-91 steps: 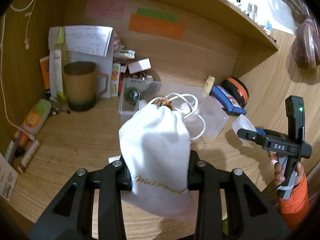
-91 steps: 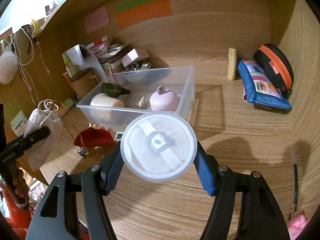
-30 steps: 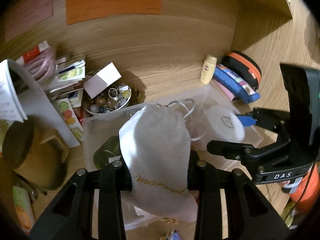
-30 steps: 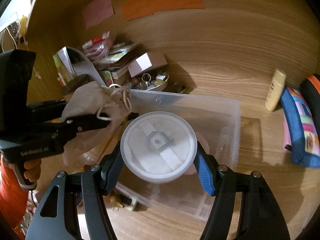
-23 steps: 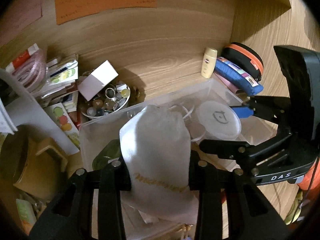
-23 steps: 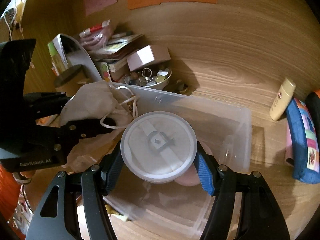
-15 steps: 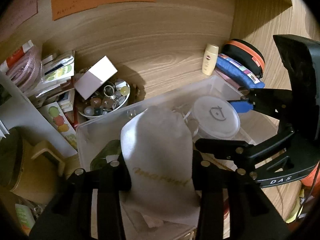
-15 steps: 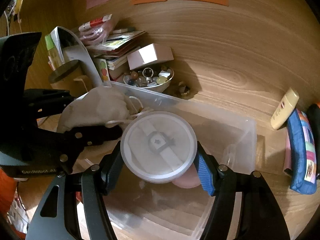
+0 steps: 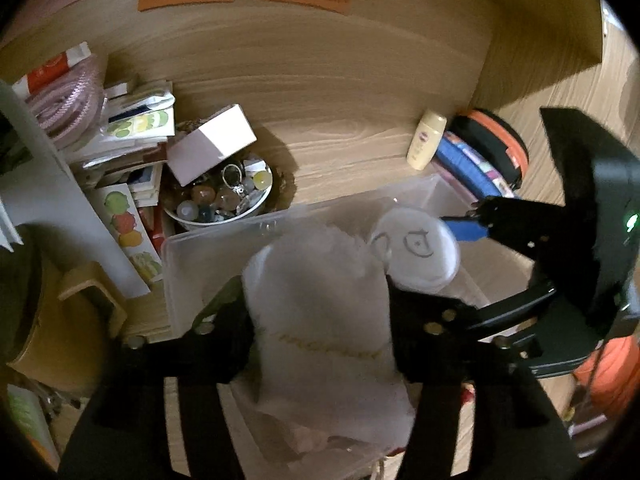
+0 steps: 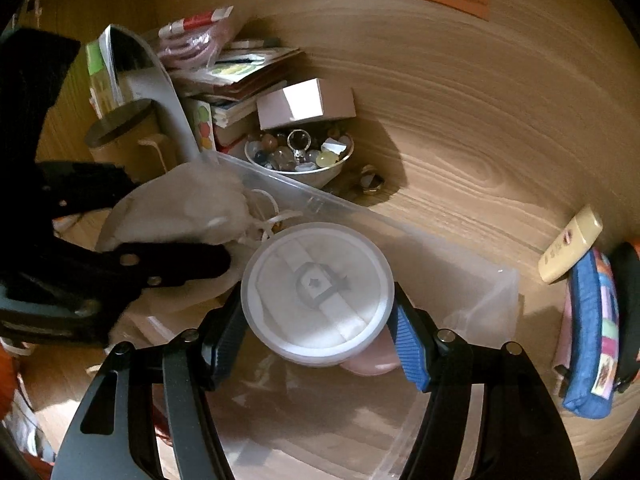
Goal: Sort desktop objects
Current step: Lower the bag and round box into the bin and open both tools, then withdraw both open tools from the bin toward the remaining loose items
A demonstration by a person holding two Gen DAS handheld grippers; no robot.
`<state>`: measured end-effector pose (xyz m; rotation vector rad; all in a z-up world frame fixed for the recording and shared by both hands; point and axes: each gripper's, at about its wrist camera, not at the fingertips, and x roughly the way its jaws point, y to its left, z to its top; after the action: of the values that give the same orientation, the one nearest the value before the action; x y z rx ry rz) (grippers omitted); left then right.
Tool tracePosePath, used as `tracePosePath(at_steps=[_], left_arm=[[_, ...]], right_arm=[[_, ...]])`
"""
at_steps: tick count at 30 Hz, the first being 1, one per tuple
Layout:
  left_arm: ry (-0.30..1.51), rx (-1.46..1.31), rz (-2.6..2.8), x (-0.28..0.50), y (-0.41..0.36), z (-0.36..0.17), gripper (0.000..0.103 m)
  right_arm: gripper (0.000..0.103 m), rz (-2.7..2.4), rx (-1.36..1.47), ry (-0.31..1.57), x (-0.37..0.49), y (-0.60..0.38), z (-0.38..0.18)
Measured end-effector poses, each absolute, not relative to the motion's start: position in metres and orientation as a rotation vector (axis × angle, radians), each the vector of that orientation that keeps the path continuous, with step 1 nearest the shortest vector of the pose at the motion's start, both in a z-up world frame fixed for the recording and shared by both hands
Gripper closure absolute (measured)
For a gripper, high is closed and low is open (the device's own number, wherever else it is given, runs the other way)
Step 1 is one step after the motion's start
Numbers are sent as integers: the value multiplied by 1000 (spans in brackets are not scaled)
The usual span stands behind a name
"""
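My left gripper (image 9: 320, 316) is shut on a white drawstring pouch (image 9: 320, 304) with gold lettering, held over the left part of the clear plastic bin (image 9: 188, 256). My right gripper (image 10: 318, 320) is shut on a round translucent case (image 10: 318, 292) holding a white puff, held over the bin (image 10: 472, 312) beside the pouch (image 10: 180, 208). The case also shows in the left wrist view (image 9: 416, 248), right of the pouch. A pink object (image 10: 372, 364) lies in the bin under the case.
A bowl of beads and rings (image 9: 224, 200) and a white box (image 9: 212, 142) stand behind the bin. A brown mug (image 10: 128, 136) and stacked papers (image 10: 240, 68) stand at left. A yellow bottle (image 10: 570, 244), a blue pouch (image 10: 592, 336) and an orange-black case (image 9: 496, 148) lie at right.
Both grippers have moved forward and down over the bin. The pouch and the round case have come closer together and lower into the bin.
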<state>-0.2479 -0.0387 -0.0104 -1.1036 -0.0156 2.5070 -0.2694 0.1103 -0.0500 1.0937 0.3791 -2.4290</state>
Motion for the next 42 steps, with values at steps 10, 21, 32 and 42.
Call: tracePosePath(at_steps=[10,21,32,42], left_arm=[[-50,-1057,2584,-242,-62,4,25],[-70,-1021,2615,-227,-70,12,18],[5,-954,2672,-184,-67,22,9],[63,-968,2692,-145,-62,7,8]], right_arm=[[38,-2411,1109,465,-271,104,-52],[35,-2425,1096,406,-259,117,-33],[35,-2461,1019,246,-223,139,-2],[35,-2473,1001,129,-183,156,-5]])
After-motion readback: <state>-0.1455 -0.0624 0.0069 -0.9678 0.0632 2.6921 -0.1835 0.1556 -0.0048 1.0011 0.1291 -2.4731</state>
